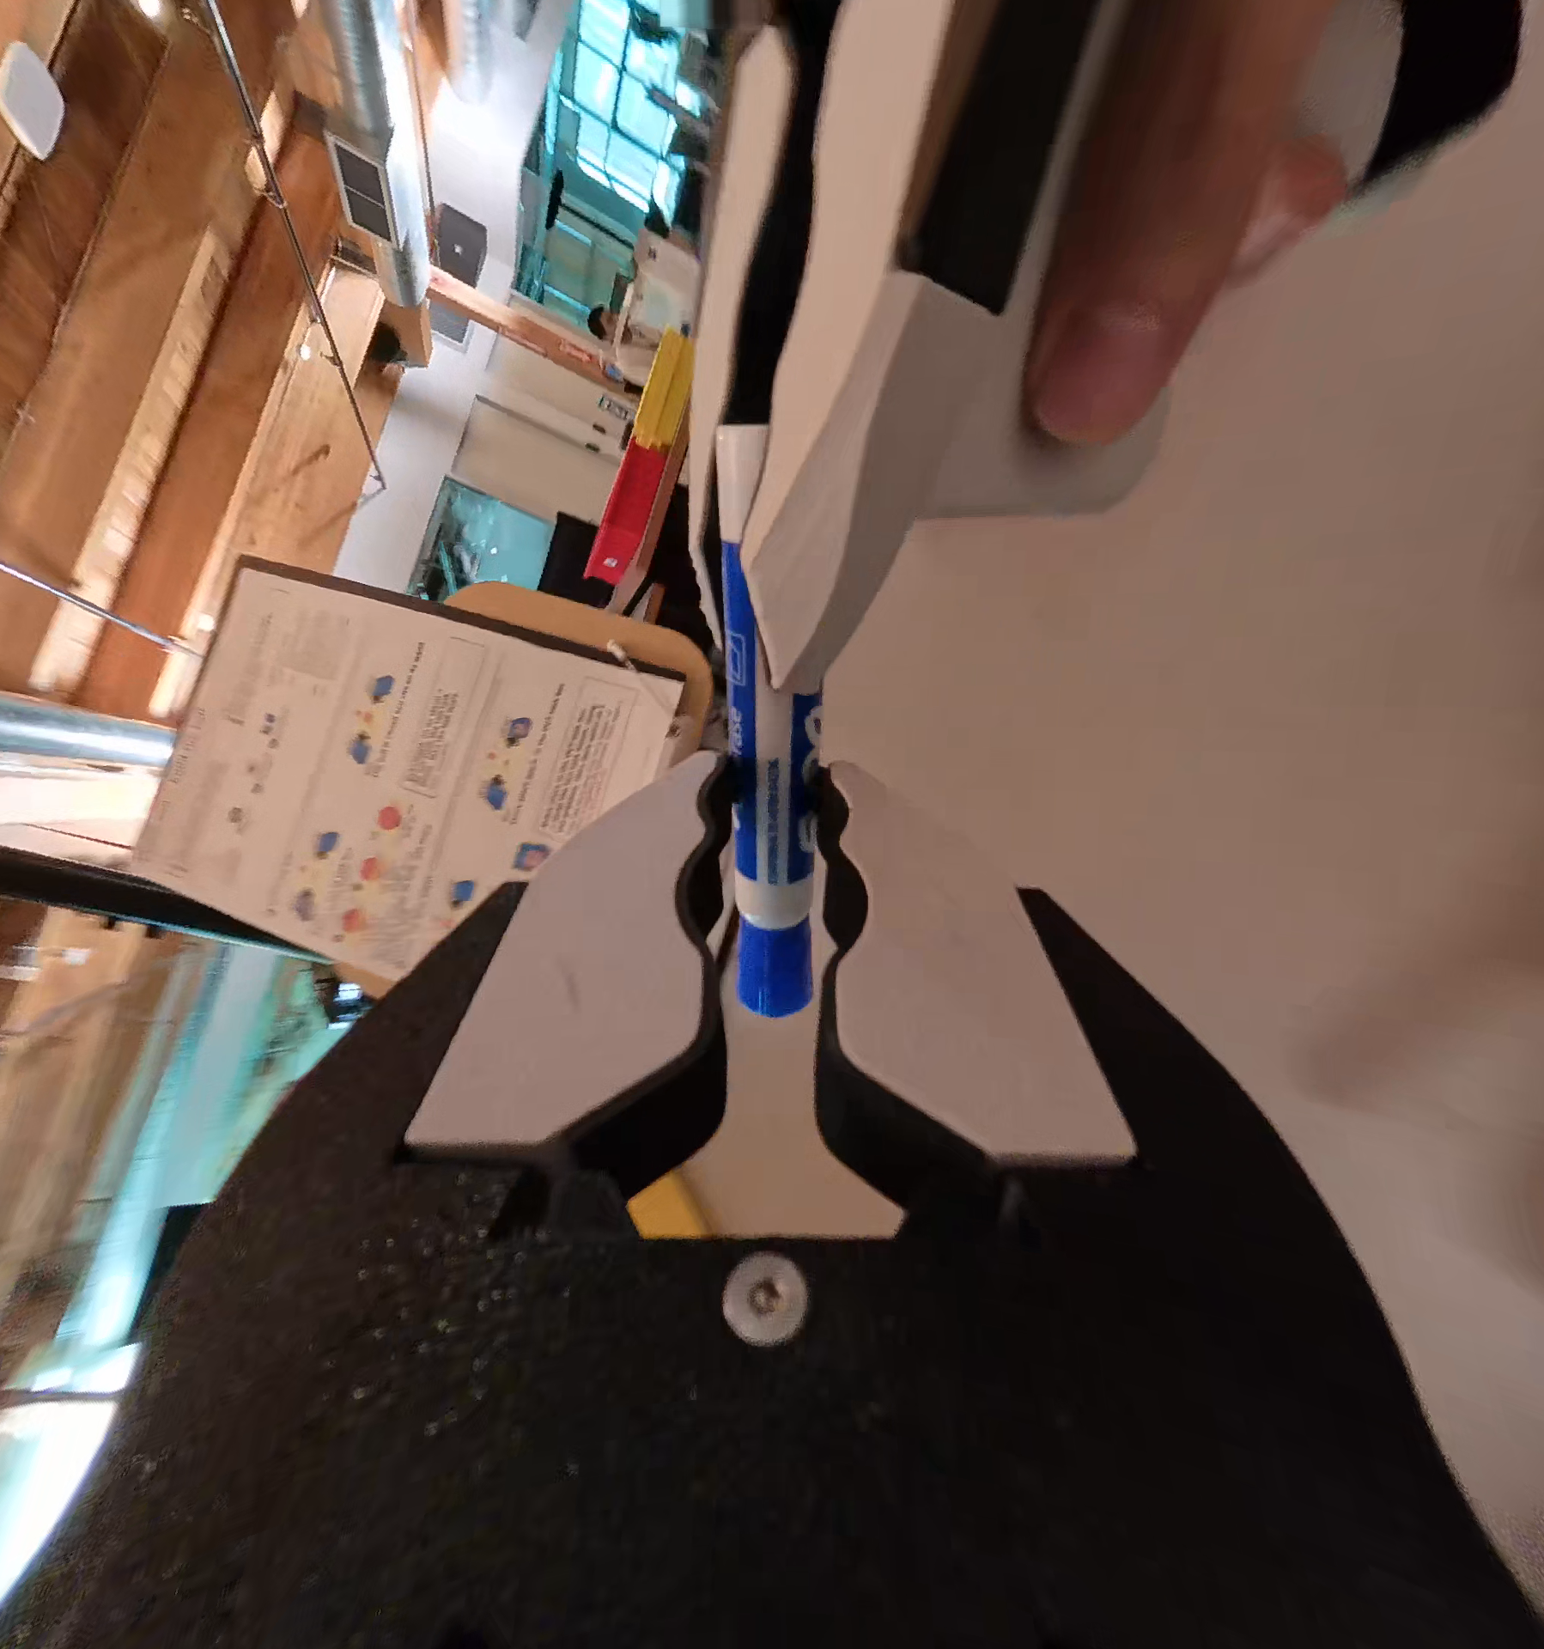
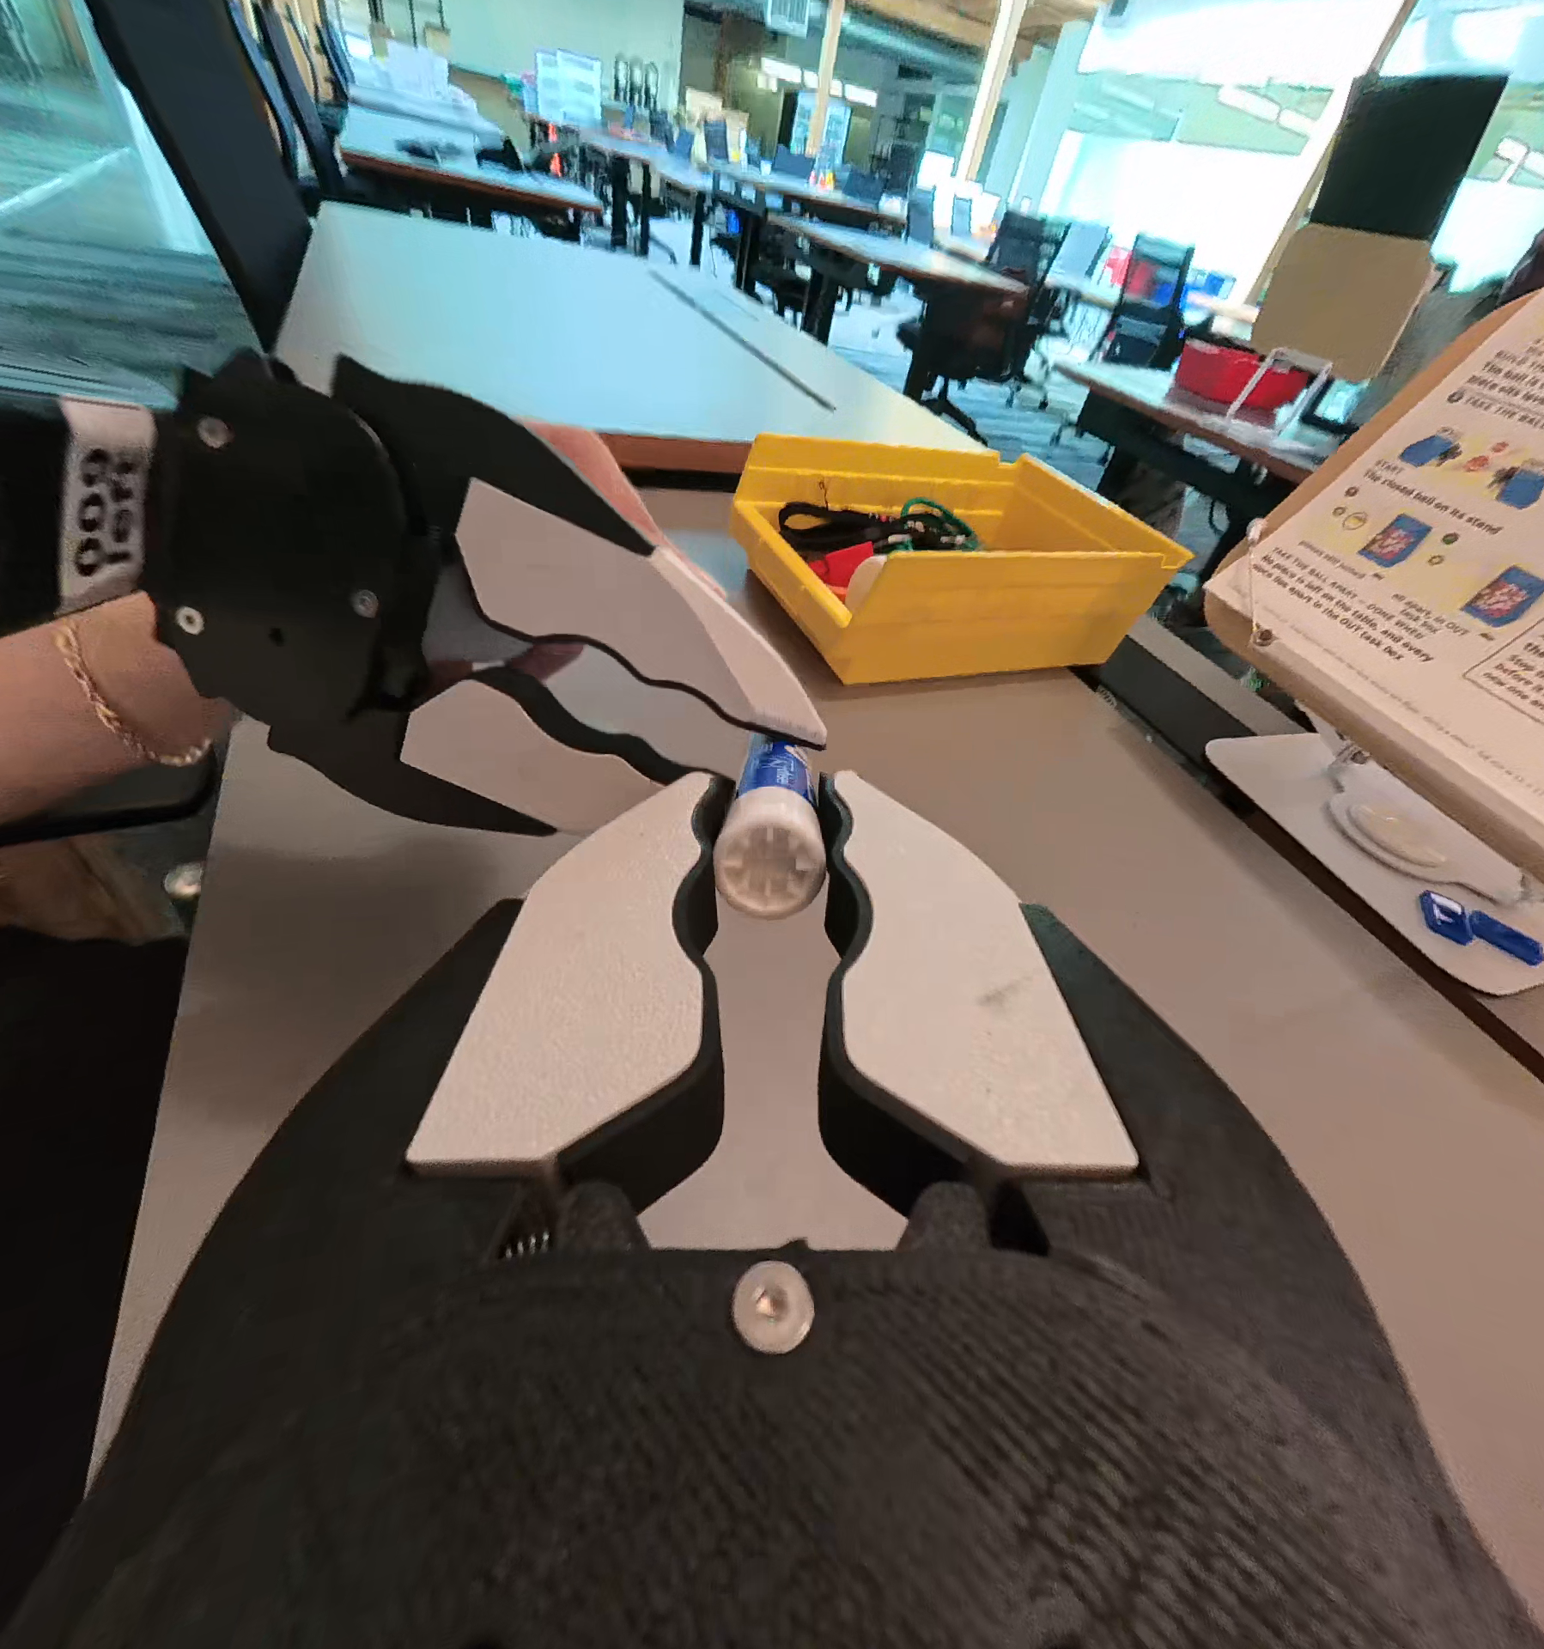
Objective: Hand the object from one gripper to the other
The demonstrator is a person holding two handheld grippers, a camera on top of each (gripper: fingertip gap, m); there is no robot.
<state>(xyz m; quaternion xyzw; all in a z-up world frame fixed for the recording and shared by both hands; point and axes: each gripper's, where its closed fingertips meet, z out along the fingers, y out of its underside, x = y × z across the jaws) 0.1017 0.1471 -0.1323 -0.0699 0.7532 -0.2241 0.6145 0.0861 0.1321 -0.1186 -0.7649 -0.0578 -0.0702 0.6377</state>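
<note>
In the left wrist view, my left gripper (image 1: pixel 773 785), with its grey wavy-edged finger plates on a black body, was closed around the blue-and-white cylindrical dry-erase marker (image 1: pixel 768 848). Its tips pinched the labelled barrel, and the blue cap end pointed back toward the camera, between the fingers. Beyond that grip, my right gripper (image 1: pixel 751 625) came in from above the marker and clamped the barrel toward its white end; one grey finger crossed in front of the barrel and the other stood behind it. A fingertip of my right hand (image 1: pixel 1134 294) pressed on that gripper's body. Left of the marker stood a printed instruction sheet on a brown backing board (image 1: pixel 394 767), tilted in this rolled view.

In the right wrist view, my right gripper (image 2: pixel 768 803) was shut on the marker (image 2: pixel 768 848), whose white flat end faced the camera between the fingertips. The marker hung in the air above the grey surface (image 2: pixel 1107 892), touching nothing but the two grippers. My left gripper (image 2: pixel 777 741) reached in from the left of the marker and held the blue barrel just beyond my own fingertips, so both grippers gripped it at once. My left hand (image 2: pixel 55 705), with a thin gold bracelet at the wrist, held that gripper. Behind the marker and to its right, a yellow plastic bin holding tangled cables (image 2: pixel 1018 607) sat on the surface. Farther right of the marker stood the instruction sheet on its white stand (image 2: pixel 1446 571).
</note>
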